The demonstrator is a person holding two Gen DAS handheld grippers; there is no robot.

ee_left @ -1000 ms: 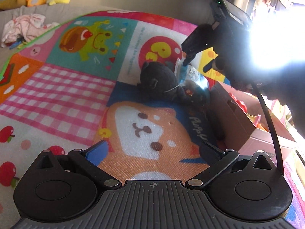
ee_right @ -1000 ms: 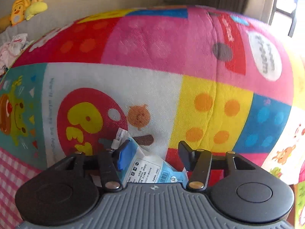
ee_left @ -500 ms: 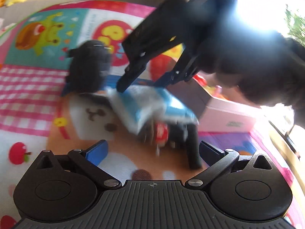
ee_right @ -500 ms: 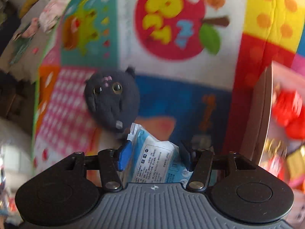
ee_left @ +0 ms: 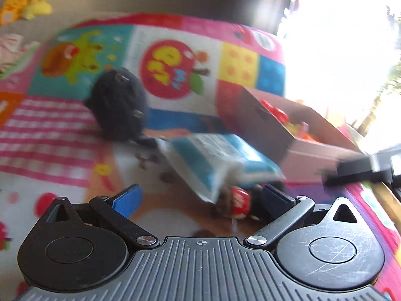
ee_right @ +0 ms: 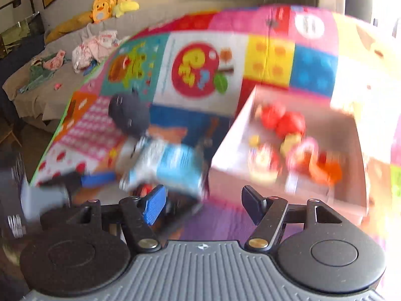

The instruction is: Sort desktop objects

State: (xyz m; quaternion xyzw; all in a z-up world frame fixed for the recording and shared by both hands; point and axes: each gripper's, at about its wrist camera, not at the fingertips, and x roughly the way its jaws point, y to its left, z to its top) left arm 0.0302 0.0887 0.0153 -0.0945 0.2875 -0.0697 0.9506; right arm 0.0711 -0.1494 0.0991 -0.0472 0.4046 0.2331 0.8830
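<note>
The right tool (ee_right: 203, 200) is opening, and nothing sits between its two fingers. The left tool (ee_left: 200, 198) is spread wide too, with nothing pinched. Just past its fingers lies a small red-and-black toy (ee_left: 238, 203) on the colourful play mat (ee_left: 50, 130).

On top of that toy — partly covering it — lies a blue and white packet (ee_left: 215, 158). It is blurry, so I cannot tell if it has settled. It is not in the pink box (ee_right: 225, 160), only just beside it.

So the step in hand looks like letting go of the packet and pulling the right tool away.

Near the packet, a bit farther off, is a dark plush toy (ee_left: 117, 105). The box on the right holds red and orange toys (ee_right: 283, 123).

Next, I think, one tool must reach for a loose thing — packet, small toy or plush — close on it gently, and lift it over the box wall. The packet is soft and may slip.
</note>
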